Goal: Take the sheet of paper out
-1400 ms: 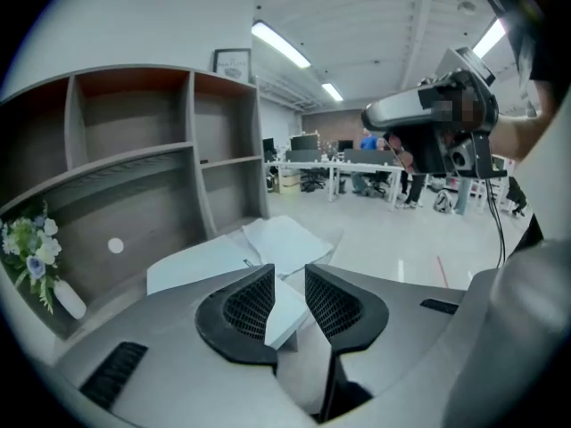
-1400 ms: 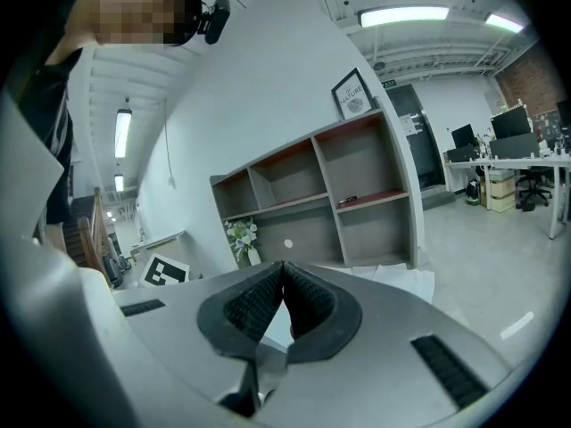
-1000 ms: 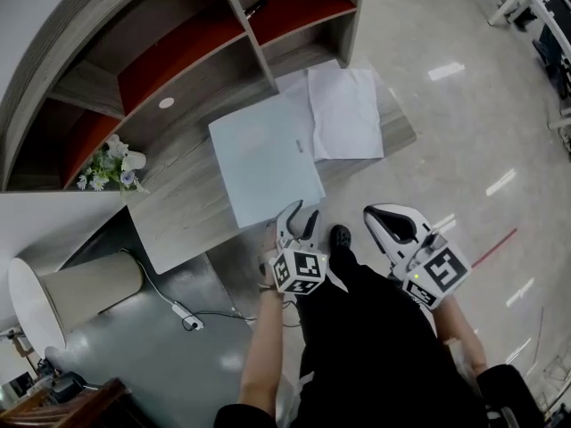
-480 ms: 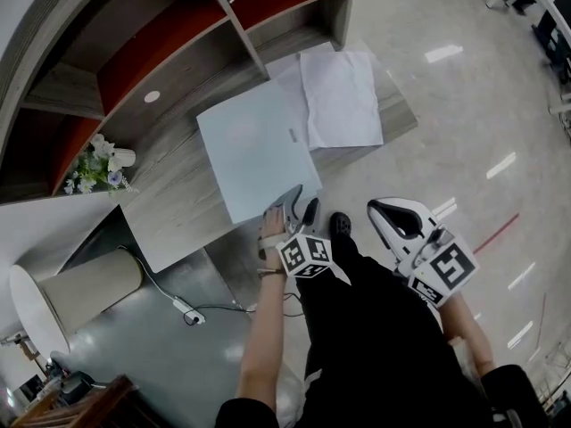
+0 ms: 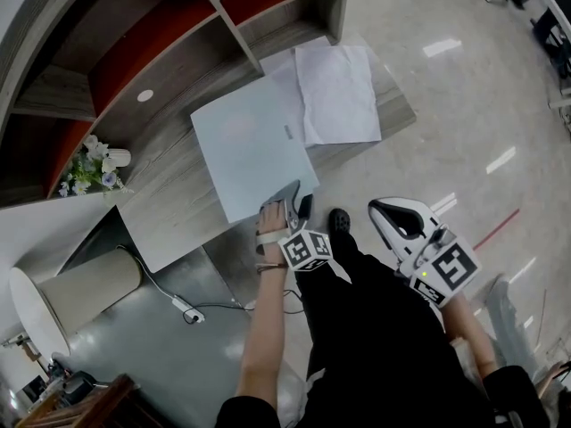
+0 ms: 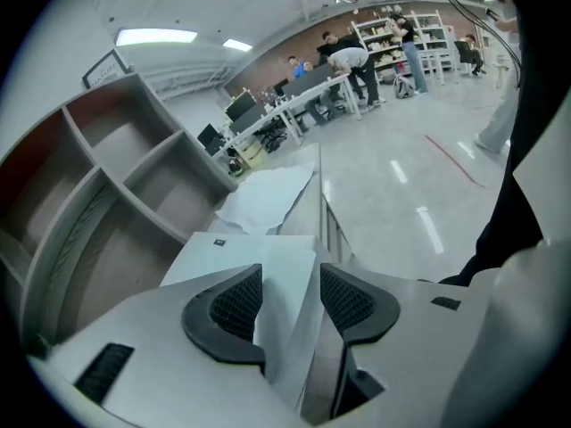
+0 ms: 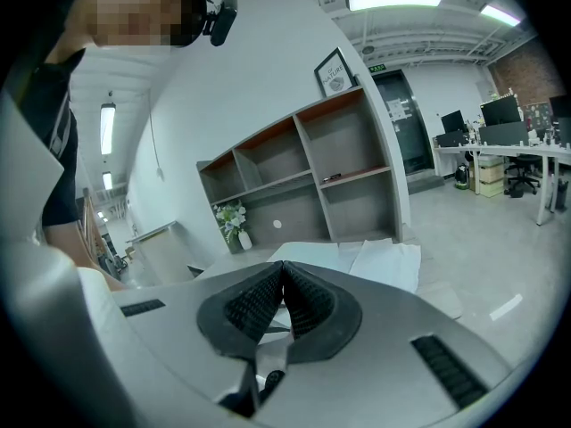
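A pale flat folder (image 5: 250, 145) lies on the wooden desk (image 5: 169, 212), and creased white sheets of paper (image 5: 335, 92) rest beside it at its right. My left gripper (image 5: 294, 201) is open at the folder's near corner. In the left gripper view the folder's (image 6: 241, 252) corner reaches in between the left gripper's (image 6: 290, 279) spread pads, which do not press on it; the paper (image 6: 268, 199) shows beyond. My right gripper (image 5: 376, 210) hangs over the floor at the right, shut on nothing. The right gripper view shows the right gripper's (image 7: 284, 270) pads together, the paper (image 7: 393, 261) far ahead.
A wooden shelf unit (image 5: 152, 52) with red-backed compartments stands behind the desk. A small vase of flowers (image 5: 94, 163) sits at the desk's left end. On the floor lie a beige cylinder (image 5: 76, 292) and a power strip (image 5: 187, 315). People (image 6: 357, 61) stand far off at other tables.
My left gripper has sunk and come forward to the folder's near corner, and its jaws have spread wider. The right gripper has stayed where it was, shut.
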The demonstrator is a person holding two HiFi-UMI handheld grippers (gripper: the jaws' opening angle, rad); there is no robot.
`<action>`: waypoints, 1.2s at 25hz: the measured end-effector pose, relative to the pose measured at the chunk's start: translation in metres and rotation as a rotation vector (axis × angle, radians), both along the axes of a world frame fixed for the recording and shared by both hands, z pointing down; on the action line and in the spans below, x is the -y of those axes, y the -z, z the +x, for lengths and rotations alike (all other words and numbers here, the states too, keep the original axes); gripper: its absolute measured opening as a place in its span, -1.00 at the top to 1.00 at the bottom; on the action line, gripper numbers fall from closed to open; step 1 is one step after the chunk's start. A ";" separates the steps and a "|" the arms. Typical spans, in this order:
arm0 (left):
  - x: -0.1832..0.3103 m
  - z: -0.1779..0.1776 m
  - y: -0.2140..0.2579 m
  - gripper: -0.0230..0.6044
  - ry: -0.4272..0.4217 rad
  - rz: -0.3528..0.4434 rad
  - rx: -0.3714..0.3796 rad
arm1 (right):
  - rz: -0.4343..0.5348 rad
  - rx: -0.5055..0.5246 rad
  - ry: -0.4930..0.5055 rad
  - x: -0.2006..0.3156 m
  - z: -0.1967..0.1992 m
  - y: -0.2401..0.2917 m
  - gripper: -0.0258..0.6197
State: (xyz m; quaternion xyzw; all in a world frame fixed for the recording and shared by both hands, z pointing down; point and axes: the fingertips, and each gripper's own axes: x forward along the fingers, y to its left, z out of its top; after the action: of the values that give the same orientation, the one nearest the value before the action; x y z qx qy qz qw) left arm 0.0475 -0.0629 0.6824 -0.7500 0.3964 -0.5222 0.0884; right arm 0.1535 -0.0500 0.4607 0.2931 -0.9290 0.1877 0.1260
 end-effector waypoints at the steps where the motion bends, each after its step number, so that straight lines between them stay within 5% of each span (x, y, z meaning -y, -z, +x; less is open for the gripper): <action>1: 0.001 -0.002 -0.001 0.26 0.005 0.006 0.006 | -0.001 0.000 0.000 -0.001 0.000 -0.001 0.88; 13: 0.000 -0.003 0.004 0.39 0.028 -0.001 -0.046 | -0.007 0.009 -0.002 -0.005 0.002 -0.001 0.88; 25: 0.000 -0.004 0.023 0.61 0.079 -0.022 -0.252 | 0.010 0.017 0.012 -0.006 -0.005 0.008 0.88; 30: 0.000 -0.005 0.032 0.69 0.103 0.002 -0.285 | 0.015 0.020 0.018 -0.007 -0.010 0.010 0.88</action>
State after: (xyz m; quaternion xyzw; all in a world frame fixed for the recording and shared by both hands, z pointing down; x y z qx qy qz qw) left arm 0.0420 -0.0634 0.6508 -0.7951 0.4433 -0.4140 0.0052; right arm 0.1431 -0.0427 0.4505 0.2838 -0.9342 0.1823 0.1160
